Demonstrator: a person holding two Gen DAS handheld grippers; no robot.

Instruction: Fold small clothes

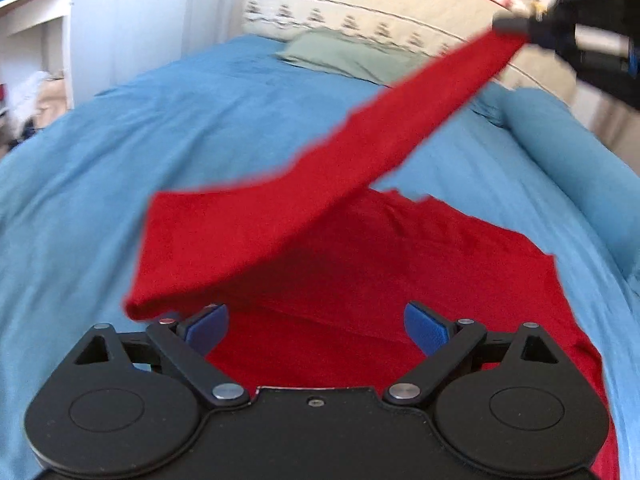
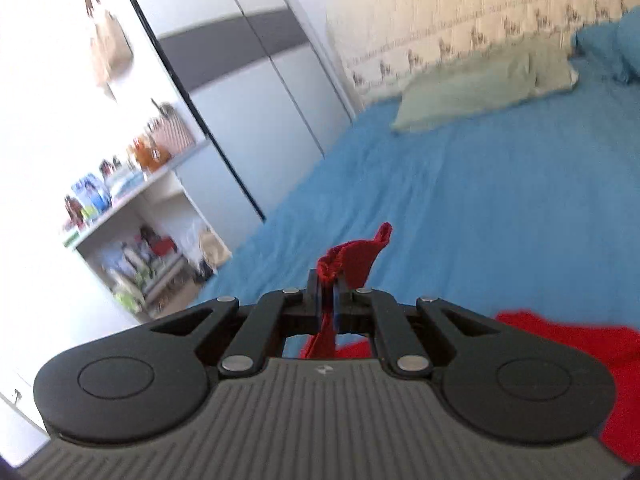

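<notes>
A red garment [image 1: 360,272] lies on the blue bed cover [image 1: 160,140]. One part of it is pulled up into a taut strip that runs to the upper right. My right gripper [image 1: 510,26] is shut on the end of that strip, high above the bed. In the right wrist view the right gripper [image 2: 326,292] pinches a bunched red edge [image 2: 352,256] between its pads. My left gripper [image 1: 316,326] is open, low over the flat part of the garment, its blue pads [image 1: 206,326] wide apart with only cloth below them.
A pale green pillow [image 1: 340,54] and a cream patterned headboard [image 1: 360,8] lie at the far end of the bed. A blue bolster [image 1: 580,152] runs along the right side. White shelves with small items [image 2: 132,200] and a wardrobe [image 2: 260,80] stand left of the bed.
</notes>
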